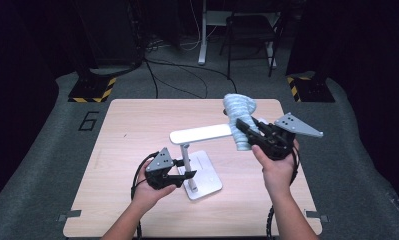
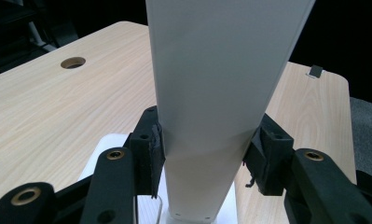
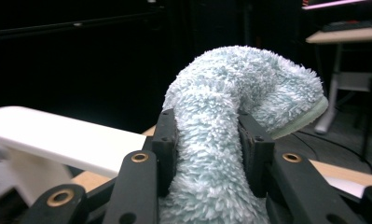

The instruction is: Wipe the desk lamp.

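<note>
Two grippers share one job on the pale wooden table (image 1: 137, 125): I wipe a white desk lamp (image 1: 199, 150) with a fluffy, pale blue cloth (image 1: 239, 112). The cloth sits bunched and folded over at the far tip of the lamp's flat head (image 1: 201, 134), touching it, its loose end arching upward. My right gripper (image 1: 247, 131) is clamped on the cloth, jaws pressed into the pile from both sides. My left gripper (image 1: 184, 174) is closed around the lamp's slim post (image 2: 211, 116), just above the square base (image 1: 207, 181), pads (image 2: 156, 149) tight against the white surface.

Risk, as I judge it: pushing the cloth hard along the head could lever the lamp over or twist the post in my left grip, since the head reaches out well past the base. A loose fold of cloth could also snag the tip of the head and drag it.

Beyond the table, grey carpet (image 1: 47, 150), cables and a dark chair (image 1: 249, 35) stand well apart.
</note>
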